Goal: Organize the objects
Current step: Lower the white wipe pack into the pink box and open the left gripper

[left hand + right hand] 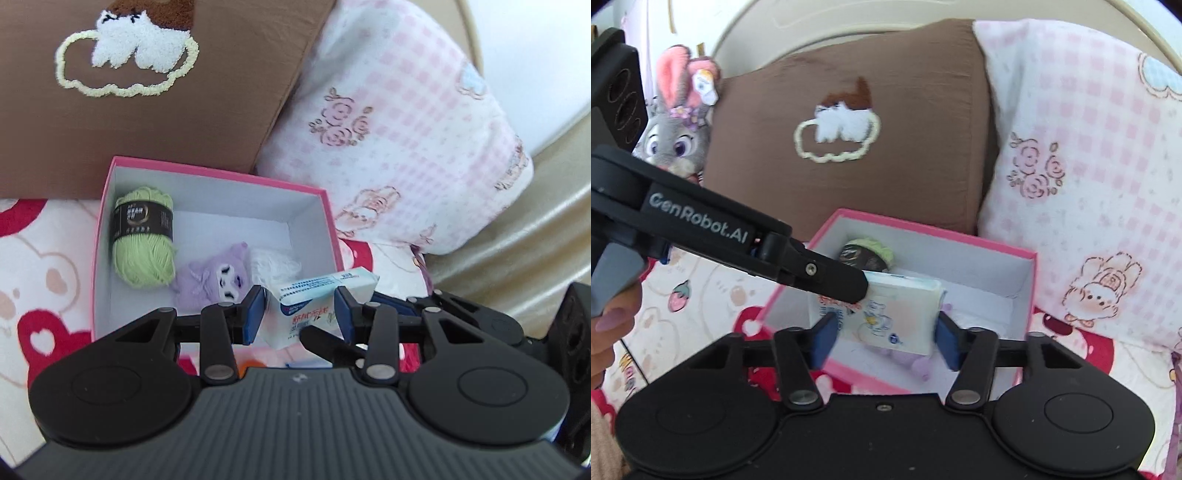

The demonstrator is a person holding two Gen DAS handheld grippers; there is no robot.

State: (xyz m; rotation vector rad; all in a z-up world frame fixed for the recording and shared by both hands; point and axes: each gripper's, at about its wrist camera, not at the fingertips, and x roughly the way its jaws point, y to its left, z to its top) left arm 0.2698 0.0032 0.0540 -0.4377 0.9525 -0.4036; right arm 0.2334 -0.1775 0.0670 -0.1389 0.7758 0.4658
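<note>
Tissue pack (325, 306) hangs over the near edge of the pink box (207, 171), pinched by the left tongs (301, 310) across its narrow width. Right tongs (886, 338) stand part open astride the same pack, pads not clearly pressing. Inside the box: green yarn ball (144, 236) at the far-left wall, purple plush (214, 280) beside it. Pack looks light, soft, film-wrapped and slippery; best held across the flat faces, mid-body.
</note>
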